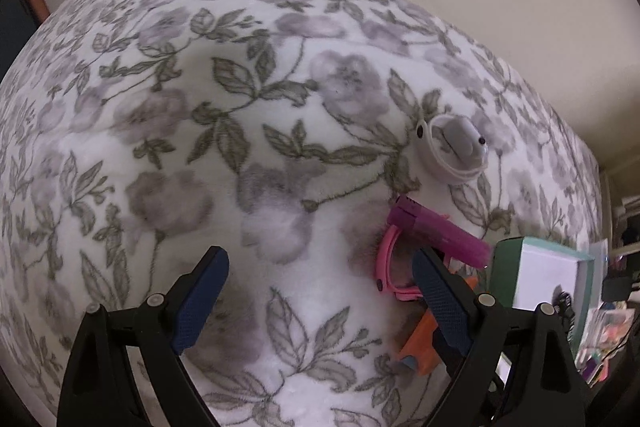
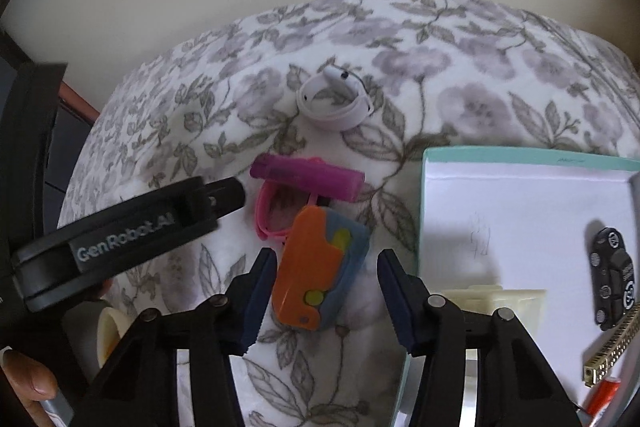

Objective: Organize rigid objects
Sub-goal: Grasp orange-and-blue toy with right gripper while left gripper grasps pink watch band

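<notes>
On a floral blanket lie an orange and blue toy (image 2: pixel 320 269), a magenta tube (image 2: pixel 310 177) across a pink band (image 2: pixel 266 223), and a white coiled band (image 2: pixel 336 99) farther back. My right gripper (image 2: pixel 326 287) is open, its jaws on either side of the orange toy without closing on it. My left gripper (image 1: pixel 320 295) is open and empty over bare blanket, left of the pink band (image 1: pixel 386 259), magenta tube (image 1: pixel 440 231) and orange toy (image 1: pixel 420 343). The white coiled band also shows in the left wrist view (image 1: pixel 452 147). The left gripper's body (image 2: pixel 132 235) lies at the left of the right wrist view.
A white box with a teal rim (image 2: pixel 520 211) sits at the right; it holds a black toy car (image 2: pixel 612 279), a cream part (image 2: pixel 496 299), a brass strip (image 2: pixel 612 351) and a red item (image 2: pixel 604 391). The same box is in the left wrist view (image 1: pixel 552 271). A wall stands behind.
</notes>
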